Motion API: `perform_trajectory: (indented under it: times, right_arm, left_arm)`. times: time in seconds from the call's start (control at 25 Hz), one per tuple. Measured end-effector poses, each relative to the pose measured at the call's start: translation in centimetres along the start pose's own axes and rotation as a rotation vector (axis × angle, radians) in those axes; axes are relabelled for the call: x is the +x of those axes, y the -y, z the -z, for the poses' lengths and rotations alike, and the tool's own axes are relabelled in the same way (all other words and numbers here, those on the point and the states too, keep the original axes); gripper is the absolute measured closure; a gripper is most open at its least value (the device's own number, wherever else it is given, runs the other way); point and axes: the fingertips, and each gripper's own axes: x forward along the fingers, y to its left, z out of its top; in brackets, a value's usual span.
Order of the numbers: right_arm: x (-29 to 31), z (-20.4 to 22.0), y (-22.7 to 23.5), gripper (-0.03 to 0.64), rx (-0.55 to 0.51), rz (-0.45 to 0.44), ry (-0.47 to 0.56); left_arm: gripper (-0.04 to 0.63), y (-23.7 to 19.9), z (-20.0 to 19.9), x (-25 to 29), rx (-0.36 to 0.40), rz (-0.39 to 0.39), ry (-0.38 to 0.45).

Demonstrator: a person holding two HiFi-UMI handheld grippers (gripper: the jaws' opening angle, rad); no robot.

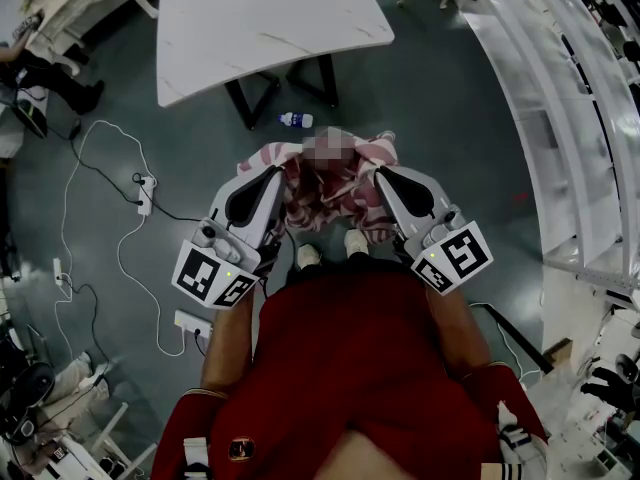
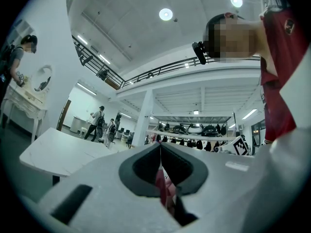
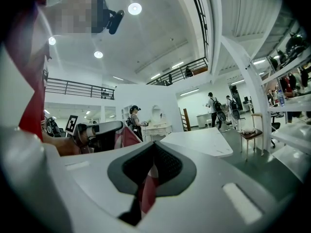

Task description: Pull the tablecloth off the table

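Head view: tablecloth is off the surface, bunched on my side of it, slung btwn left gripper and right gripper, prob. to keep it gathered.

Left gripper view: fingers clenched on tablecloth, surface beyond.

Right gripper view: same, fingers clamped on tablecloth.

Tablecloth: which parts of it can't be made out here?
Head view: the tablecloth is bunched and a mosaic patch covers its top; extent unclear.
Left gripper view: the left gripper hides all but a pinched sliver.
Right gripper view: the right gripper does likewise.
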Motion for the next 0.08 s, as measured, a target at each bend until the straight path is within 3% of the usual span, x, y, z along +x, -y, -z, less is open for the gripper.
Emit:
perform_trajectory:
  times: [0.08]
  right_arm:
    - [-0.05,-0.07,-0.10,0.603,-0.002,-0.002,-0.002]
  left_arm:
    - [0.586,0.04,-0.11,-0.08,-0.002,-0.001,0.002]
